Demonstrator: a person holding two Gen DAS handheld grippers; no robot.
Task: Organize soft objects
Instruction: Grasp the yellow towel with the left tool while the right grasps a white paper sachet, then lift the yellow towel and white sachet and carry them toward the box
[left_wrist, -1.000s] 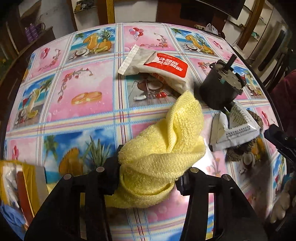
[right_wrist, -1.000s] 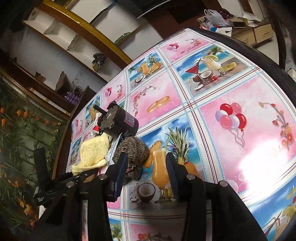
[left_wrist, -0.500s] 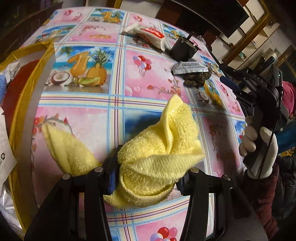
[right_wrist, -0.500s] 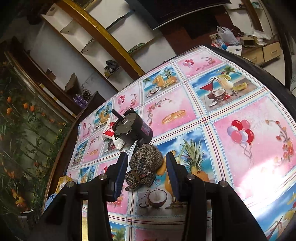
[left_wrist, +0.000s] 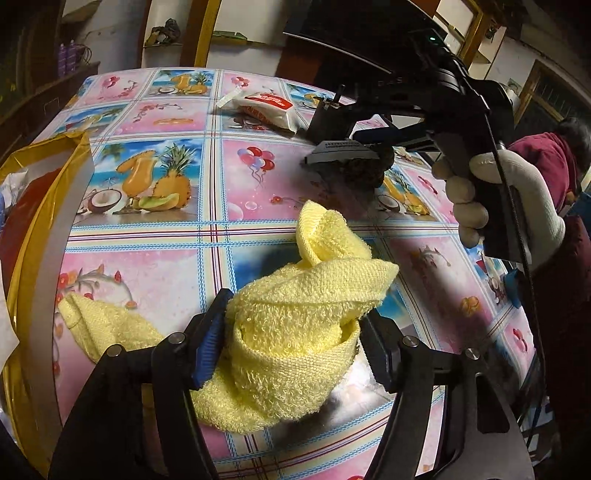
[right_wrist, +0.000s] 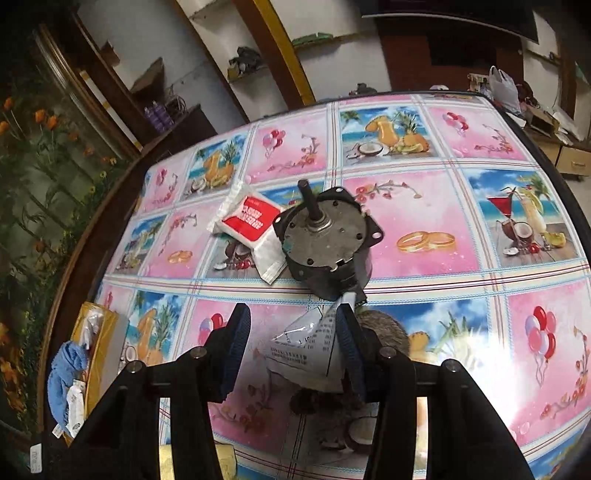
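My left gripper (left_wrist: 291, 332) is shut on a bunched yellow towel (left_wrist: 295, 325) and holds it above the patterned tablecloth (left_wrist: 155, 266); one towel end trails to the lower left. My right gripper (right_wrist: 291, 343) is open, its fingers on either side of a grey printed packet (right_wrist: 306, 354) that lies against a brown knitted object (right_wrist: 384, 328). The right gripper also shows in the left wrist view (left_wrist: 373, 133), hovering over the packet (left_wrist: 340, 153) and knitted object (left_wrist: 365, 171).
A black motor (right_wrist: 325, 243) with a shaft stands just beyond the packet, beside a red and white pouch (right_wrist: 251, 221). A yellow-rimmed bin (left_wrist: 33, 206) with cloths sits at the table's left edge; it shows in the right wrist view (right_wrist: 88, 354) too.
My left gripper has carried the towel from beside the motor to the table's near left, by the bin. My right gripper has moved in over the packet and knitted object.
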